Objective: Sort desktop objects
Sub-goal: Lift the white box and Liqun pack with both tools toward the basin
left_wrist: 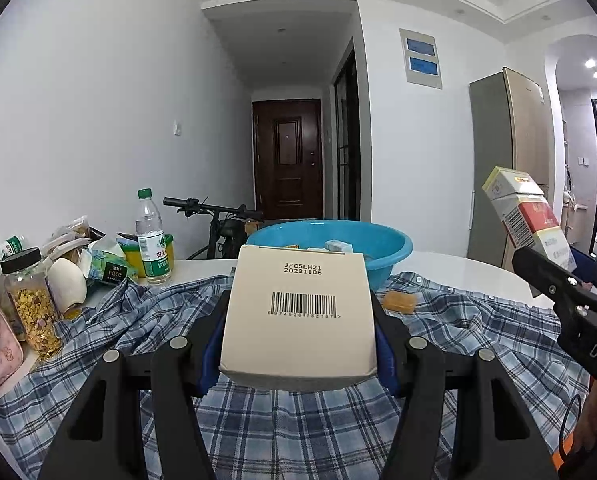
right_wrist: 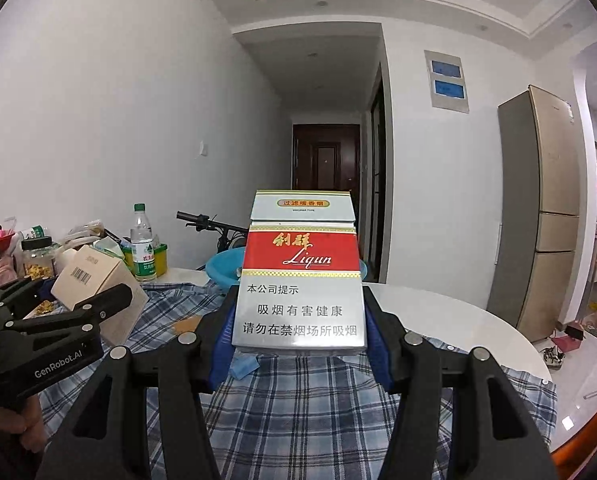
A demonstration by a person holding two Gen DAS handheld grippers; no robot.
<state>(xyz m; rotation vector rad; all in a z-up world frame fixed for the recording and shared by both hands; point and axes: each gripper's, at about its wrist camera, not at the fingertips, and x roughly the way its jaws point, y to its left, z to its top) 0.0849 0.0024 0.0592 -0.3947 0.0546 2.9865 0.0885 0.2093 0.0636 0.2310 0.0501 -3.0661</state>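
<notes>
The left tongs [left_wrist: 298, 344] are clenched on a cream box [left_wrist: 298, 312], held above the checked shirt [left_wrist: 282, 420] on the counter [left_wrist: 458, 268]. At three o'clock, the right tongs [right_wrist: 300, 344] grasp a red-and-white cigarette pack [right_wrist: 302, 272]. A blue bowl [left_wrist: 390, 248] sits at twelve o'clock, a water bottle [left_wrist: 152, 240] at ten.

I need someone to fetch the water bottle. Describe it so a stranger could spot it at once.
Start at the white table draped with a plaid shirt. Left of the blue basin, among the snacks, stands the water bottle: clear, upright, green cap, green label, the tallest thing there.
</notes>
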